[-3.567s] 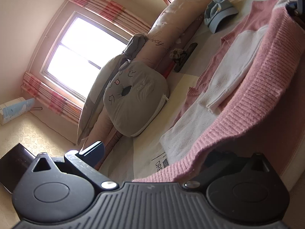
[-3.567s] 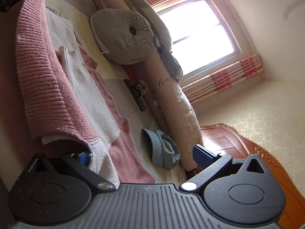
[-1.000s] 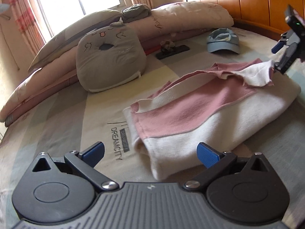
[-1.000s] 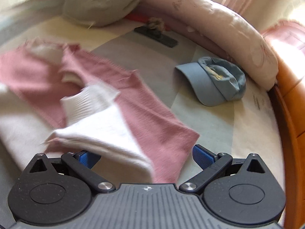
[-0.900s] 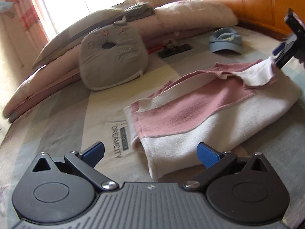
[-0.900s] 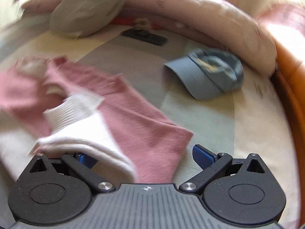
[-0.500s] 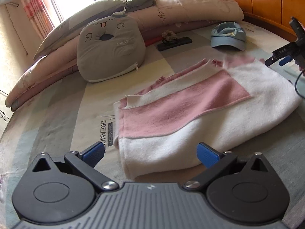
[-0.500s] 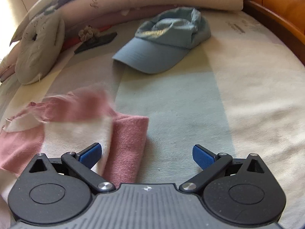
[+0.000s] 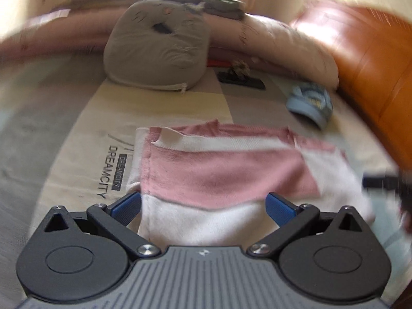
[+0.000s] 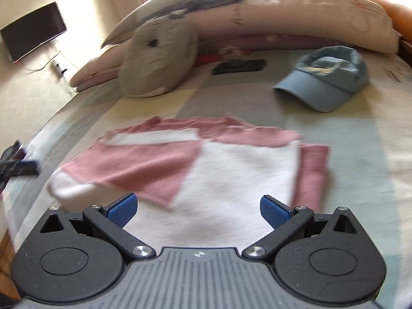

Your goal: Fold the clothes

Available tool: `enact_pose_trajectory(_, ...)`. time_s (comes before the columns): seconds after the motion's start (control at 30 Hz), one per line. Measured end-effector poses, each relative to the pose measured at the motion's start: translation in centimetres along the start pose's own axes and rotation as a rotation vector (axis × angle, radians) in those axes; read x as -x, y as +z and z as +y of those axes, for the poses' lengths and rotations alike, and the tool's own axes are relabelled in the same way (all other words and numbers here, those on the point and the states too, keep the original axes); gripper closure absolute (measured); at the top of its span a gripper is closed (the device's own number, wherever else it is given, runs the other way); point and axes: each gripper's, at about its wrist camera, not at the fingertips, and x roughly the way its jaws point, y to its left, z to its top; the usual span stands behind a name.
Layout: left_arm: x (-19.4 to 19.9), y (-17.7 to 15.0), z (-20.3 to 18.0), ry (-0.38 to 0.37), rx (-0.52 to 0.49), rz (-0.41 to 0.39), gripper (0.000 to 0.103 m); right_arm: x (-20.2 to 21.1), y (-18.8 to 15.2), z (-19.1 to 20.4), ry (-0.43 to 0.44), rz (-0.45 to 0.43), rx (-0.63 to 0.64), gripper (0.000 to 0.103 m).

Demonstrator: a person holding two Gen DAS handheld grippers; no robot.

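A pink and white knit sweater (image 9: 226, 170) lies folded flat on the bed, also seen in the right wrist view (image 10: 226, 164). My left gripper (image 9: 203, 206) is open and empty, just above the sweater's near white edge. My right gripper (image 10: 197, 208) is open and empty, over the sweater's white part on its other side. The right gripper's tip shows blurred at the right edge of the left wrist view (image 9: 381, 182). The left gripper's tip shows at the left edge of the right wrist view (image 10: 18, 167).
A grey cat-face cushion (image 9: 157, 51) and a long pink bolster (image 10: 296, 18) lie at the back of the bed. A blue cap (image 10: 327, 77) sits beyond the sweater, near the wooden headboard (image 9: 373, 64). A dark flat object (image 9: 240, 79) lies by the bolster.
The sweater, held up 3.6 s ago, was laid down and let go. In the last half second both grippers drew back from it and swung round; both views are blurred.
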Motion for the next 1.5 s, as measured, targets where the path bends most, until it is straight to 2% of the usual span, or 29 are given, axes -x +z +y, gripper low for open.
enact_pose_trajectory(0.1, -1.8, 1.3, 3.0, -0.067, 0.079, 0.018, 0.021, 0.1, -1.1, 2.7, 0.003, 0.000, 0.024, 0.000)
enact_pose_trajectory(0.17, -3.2, 2.2, 4.8, -0.115, 0.117, 0.040, 0.024, 0.0, -1.8, 4.0, -0.016, 0.006, 0.023, 0.000)
enact_pose_trajectory(0.33, -8.1, 4.4, 8.1, -0.184, 0.130, 0.105, 0.041, 0.1, -3.0, 6.5, -0.066, 0.015, -0.035, 0.000)
enact_pose_trajectory(0.5, -13.0, 5.4, 9.9, -0.246, 0.096, 0.179, 0.049, 0.7, -3.3, 9.2, -0.148, 0.001, -0.075, 0.000)
enact_pose_trajectory(0.67, -14.8, 6.8, 10.3, -0.297, 0.048, 0.169, 0.052, 1.7, -3.5, 11.7, -0.218, -0.015, -0.073, 0.000)
enact_pose_trajectory(0.77, -14.9, 7.3, 10.0, -0.273, 0.008, 0.166, 0.073, 2.0, -3.8, 12.3, -0.251, -0.018, -0.089, 0.000)
enact_pose_trajectory(0.8, -14.5, 7.4, 9.6, -0.264, -0.035, 0.152, 0.085, 2.0, -3.9, 12.5, -0.260, -0.019, -0.097, 0.000)
enact_pose_trajectory(0.87, -13.9, 7.3, 8.8, -0.267, -0.120, 0.141, 0.092, 2.0, -4.0, 12.6, -0.277, -0.022, -0.111, 0.000)
enact_pose_trajectory(0.9, -13.9, 7.4, 8.5, -0.246, -0.147, 0.132, 0.099, 2.0, -4.1, 12.6, -0.285, -0.023, -0.117, 0.000)
enact_pose_trajectory(0.97, -13.7, 7.6, 8.2, -0.202, -0.188, 0.104, 0.099, 1.8, -4.1, 12.6, -0.294, -0.021, -0.126, 0.000)
enact_pose_trajectory(1.13, -12.1, 10.6, 7.9, -0.225, -0.195, -0.018, 0.099, 1.9, -3.8, 11.7, -0.298, -0.032, -0.145, 0.000)
enact_pose_trajectory(1.2, -12.7, 11.1, 7.6, -0.232, -0.186, -0.002, 0.099, 2.0, -3.7, 11.3, -0.299, -0.037, -0.152, 0.000)
enact_pose_trajectory(1.27, -13.9, 11.0, 7.5, -0.225, -0.177, 0.051, 0.098, 2.0, -3.6, 10.9, -0.300, -0.041, -0.160, 0.000)
enact_pose_trajectory(1.37, -15.4, 9.8, 8.0, -0.137, -0.159, 0.126, 0.097, 2.1, -3.4, 10.3, -0.302, -0.048, -0.171, 0.000)
enact_pose_trajectory(1.47, -14.0, 8.9, 9.4, -0.133, -0.097, 0.109, 0.092, 2.6, -3.5, 8.8, -0.312, -0.070, -0.198, 0.000)
enact_pose_trajectory(1.5, -13.1, 8.8, 9.6, -0.124, -0.089, 0.093, 0.087, 2.9, -3.4, 8.0, -0.314, -0.079, -0.207, 0.000)
